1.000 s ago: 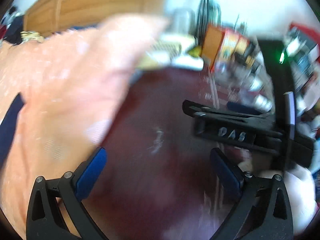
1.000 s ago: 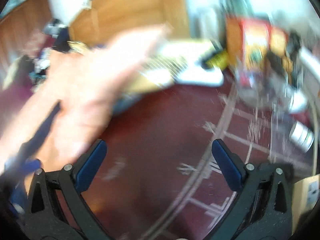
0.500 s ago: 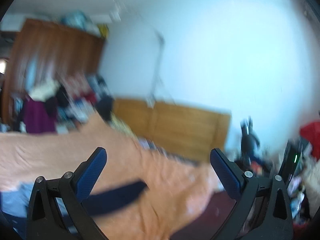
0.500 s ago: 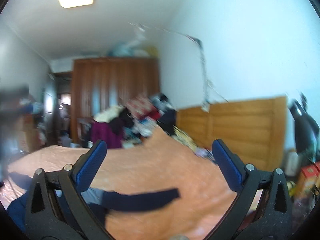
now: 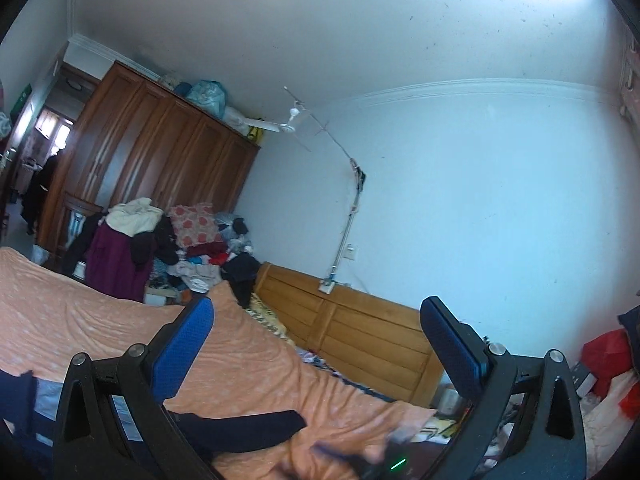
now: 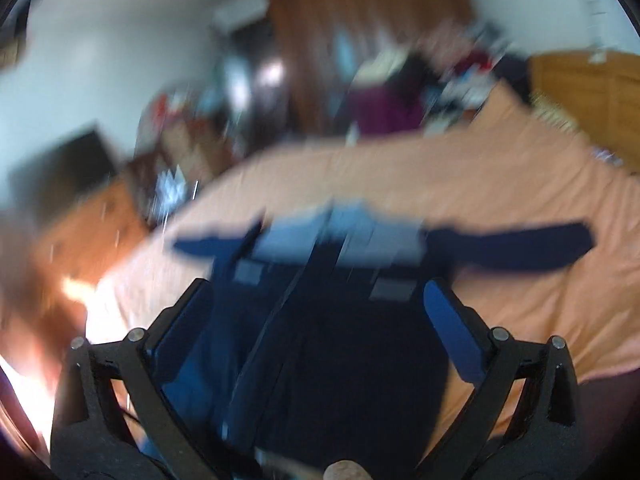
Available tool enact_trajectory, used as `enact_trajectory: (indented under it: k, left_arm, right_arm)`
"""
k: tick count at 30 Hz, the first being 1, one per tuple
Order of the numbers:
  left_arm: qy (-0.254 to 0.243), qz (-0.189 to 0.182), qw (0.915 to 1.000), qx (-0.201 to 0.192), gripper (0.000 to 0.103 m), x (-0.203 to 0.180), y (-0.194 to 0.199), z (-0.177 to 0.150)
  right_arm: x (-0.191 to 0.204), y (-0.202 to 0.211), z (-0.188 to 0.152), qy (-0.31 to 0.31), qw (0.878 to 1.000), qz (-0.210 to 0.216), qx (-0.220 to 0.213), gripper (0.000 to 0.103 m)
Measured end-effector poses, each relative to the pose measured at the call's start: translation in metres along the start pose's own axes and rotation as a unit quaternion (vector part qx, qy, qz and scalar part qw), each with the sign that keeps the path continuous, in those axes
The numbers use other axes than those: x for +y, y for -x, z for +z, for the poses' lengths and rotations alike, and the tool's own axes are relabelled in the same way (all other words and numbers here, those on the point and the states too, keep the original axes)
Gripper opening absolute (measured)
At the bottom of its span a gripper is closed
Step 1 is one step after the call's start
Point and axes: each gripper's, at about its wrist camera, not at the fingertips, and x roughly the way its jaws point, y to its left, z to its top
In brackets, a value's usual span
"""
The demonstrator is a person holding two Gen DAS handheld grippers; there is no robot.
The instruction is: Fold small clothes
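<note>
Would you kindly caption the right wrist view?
Open right gripper above a navy garment spread on the orange bedspread.

L gripper (image 5: 316, 344) is raised and aimed up and outward, jaws wide apart w/ nothing between them; blue pads (image 5: 186, 344) bare. R gripper (image 6: 318, 328) is tilted down, jaws equally spread, nothing pinched; its view is badly smeared. Blurred dark shape w/ a green light low in the L view may be the other gripper, can't tell.
</note>
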Motion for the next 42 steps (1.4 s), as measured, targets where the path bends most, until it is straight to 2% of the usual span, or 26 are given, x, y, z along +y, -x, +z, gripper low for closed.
enact_trajectory:
  k: [2,4,6,7,10,13,14,17,19,22,25,29,32,36,37,39,42]
  left_arm:
    - [-0.013,0.030,0.9994,-0.008,0.103,0.013,0.017,0.011]
    - [-0.033,0.071,0.9967,-0.023,0.103,0.030,0.034,0.025]
    - [-0.054,0.114,0.9910,-0.047,0.103,0.047,0.058,0.038]
    - [-0.064,0.138,0.9866,-0.059,0.103,0.056,0.070,0.044]
    - [-0.076,0.202,0.9723,-0.089,0.103,0.094,0.111,0.053]
    - [-0.071,0.261,0.9585,-0.092,0.103,0.141,0.147,0.049]
    - [-0.069,0.281,0.9530,-0.090,0.103,0.156,0.158,0.045]
    - [-0.050,0.338,0.9356,-0.090,0.103,0.215,0.199,0.030]
    - [-0.020,0.374,0.9236,-0.083,0.103,0.262,0.227,0.015]
    - [0.051,0.435,0.8979,-0.044,0.103,0.349,0.263,-0.017]
    - [0.116,0.477,0.8714,0.003,0.103,0.426,0.293,-0.054]
    - [0.177,0.491,0.8496,0.077,0.103,0.502,0.289,-0.102]
    - [0.202,0.485,0.8397,0.139,0.103,0.558,0.265,-0.142]
    - [0.261,0.470,0.8219,0.187,0.100,0.637,0.237,-0.190]
    - [0.271,0.469,0.8170,0.197,0.098,0.658,0.230,-0.201]
    - [0.283,0.466,0.8123,0.206,0.078,0.687,0.217,-0.214]
    - [0.311,0.471,0.7993,0.207,0.066,0.732,0.202,-0.226]
  right_arm:
    - [0.039,-0.038,-0.050,0.047,0.993,0.049,0.097,0.103]
    - [0.069,-0.047,-0.080,0.096,0.980,0.092,0.149,0.103]
    - [0.082,-0.046,-0.096,0.126,0.973,0.102,0.162,0.103]
    - [0.084,-0.051,-0.092,0.135,0.972,0.104,0.164,0.103]
    - [0.081,-0.042,-0.066,0.171,0.976,0.073,0.114,0.103]
    - [0.077,-0.017,-0.019,0.196,0.980,0.037,0.022,0.103]
    - [0.076,-0.002,0.002,0.211,0.977,0.021,-0.032,0.103]
    - [0.081,0.019,0.024,0.229,0.963,0.007,-0.142,0.103]
    - [0.089,0.009,0.031,0.220,0.965,0.011,-0.144,0.103]
    - [0.086,-0.026,0.036,0.193,0.976,0.008,-0.102,0.103]
    - [0.084,-0.052,0.017,0.191,0.980,0.009,-0.048,0.103]
    - [0.094,-0.078,-0.010,0.208,0.978,0.010,-0.001,0.103]
    - [0.093,-0.099,-0.015,0.203,0.978,0.015,0.039,0.103]
    - [0.091,-0.124,-0.009,0.195,0.978,0.018,0.075,0.103]
    - [0.088,-0.135,-0.009,0.192,0.977,0.018,0.087,0.103]
    - [0.085,-0.148,-0.007,0.185,0.977,0.020,0.103,0.103]
    - [0.078,-0.172,-0.002,0.171,0.977,0.024,0.124,0.103]
